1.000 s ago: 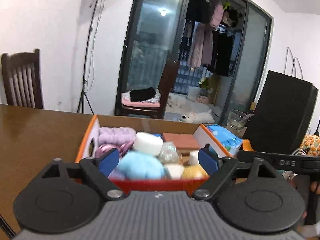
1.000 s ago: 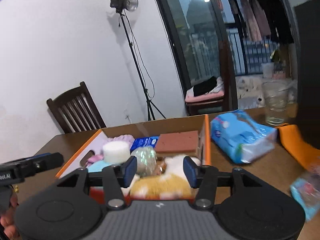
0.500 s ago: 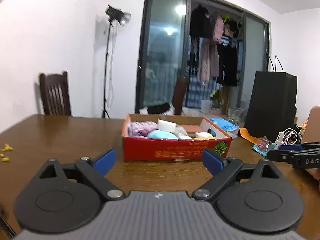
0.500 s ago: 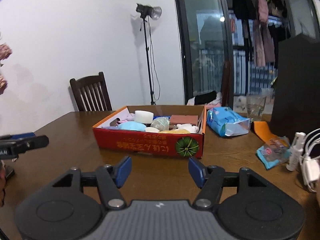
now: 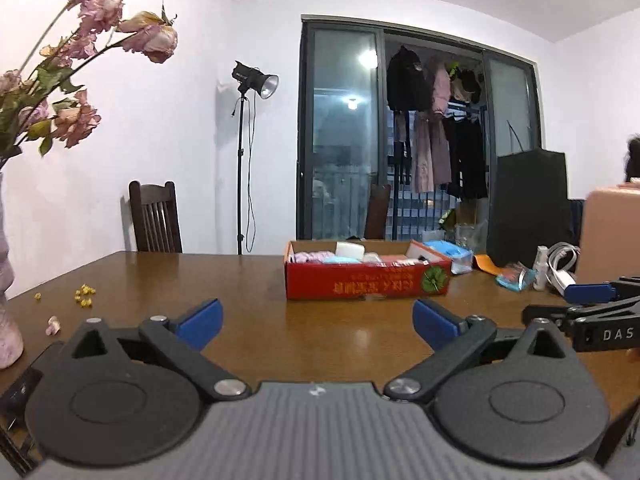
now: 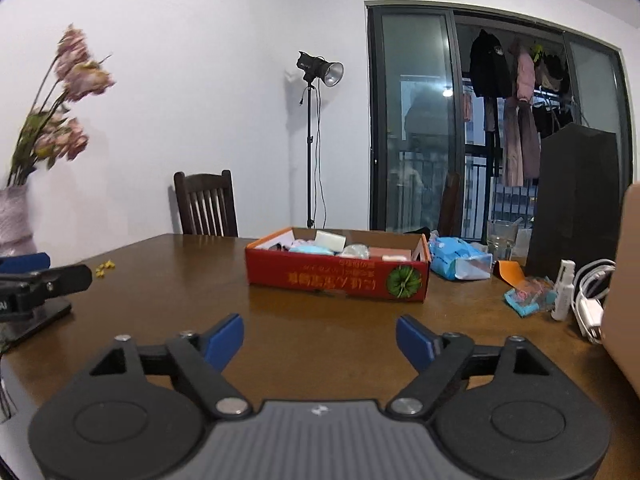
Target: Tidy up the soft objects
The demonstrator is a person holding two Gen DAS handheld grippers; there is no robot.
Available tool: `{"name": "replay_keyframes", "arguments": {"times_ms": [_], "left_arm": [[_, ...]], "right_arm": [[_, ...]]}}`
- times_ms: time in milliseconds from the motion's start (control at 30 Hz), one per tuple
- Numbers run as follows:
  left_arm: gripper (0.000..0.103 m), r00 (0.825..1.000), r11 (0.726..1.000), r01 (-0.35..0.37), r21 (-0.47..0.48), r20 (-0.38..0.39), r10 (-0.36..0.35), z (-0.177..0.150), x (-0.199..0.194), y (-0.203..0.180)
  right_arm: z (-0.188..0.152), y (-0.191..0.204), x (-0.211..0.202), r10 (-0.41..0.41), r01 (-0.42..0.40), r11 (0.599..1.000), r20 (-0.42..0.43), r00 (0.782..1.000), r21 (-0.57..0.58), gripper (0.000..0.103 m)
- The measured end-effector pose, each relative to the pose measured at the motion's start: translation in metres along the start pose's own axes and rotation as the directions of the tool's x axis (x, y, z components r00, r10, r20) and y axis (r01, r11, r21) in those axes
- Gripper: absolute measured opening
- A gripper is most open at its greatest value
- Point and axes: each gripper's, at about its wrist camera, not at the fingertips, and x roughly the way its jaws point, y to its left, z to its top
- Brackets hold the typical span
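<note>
box contents (image 6: pixel 340 249): too small to identify | vase (image 5: pixel 8 320): cut off at left edge

We see a brown wooden table (image 6: pixel 160 280). On it sits a red box (image 6: pixel 336 278) of soft things, with a blue packet (image 6: pixel 460 260) just beside its right end. Farther right lie a glass (image 6: pixel 500 240), an orange strip (image 6: pixel 508 272), a small wrapper (image 6: pixel 528 294), a white bottle (image 6: pixel 563 290) and a white cable (image 6: pixel 588 304). Yellow bits (image 5: pixel 84 294) lie at left, near a vase (image 5: pixel 6 320).

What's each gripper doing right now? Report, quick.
Left gripper: jaws opening, nothing between them.
Right gripper: jaws opening, nothing between them.
</note>
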Motion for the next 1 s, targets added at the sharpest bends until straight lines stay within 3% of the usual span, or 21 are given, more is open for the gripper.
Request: {"name": "replay_keyframes", "arguments": {"times_ms": [200,367,833,1000], "left_arm": [[0.103,0.997,0.999,-0.006,-0.039,-0.077,0.003,-0.034,-0.036,-0.003],[0.103,0.991,0.999,-0.017,-0.034,-0.134,0.013,-0.045,-0.036,-0.001],[0.103,0.992,0.999,-0.01,-0.04,-0.124,0.005,-0.041,-0.037,-0.003],[0.103,0.993,0.999,-0.01,-0.037,-0.119,0.005,-0.041,-0.039,-0.004]], "right_arm": [[-0.037,0.024,-0.037,-0.01,0.014,0.993,-0.033,0.999,0.12,0.084],[-0.053,0.04,-0.043,0.002,0.003,0.997,-0.063,0.998,0.073,0.085],[-0.051,0.038,-0.042,-0.003,0.009,0.995,-0.065,0.998,0.096,0.088],[-0.05,0.037,-0.041,-0.005,0.011,0.995,-0.061,0.998,0.097,0.094]]}}
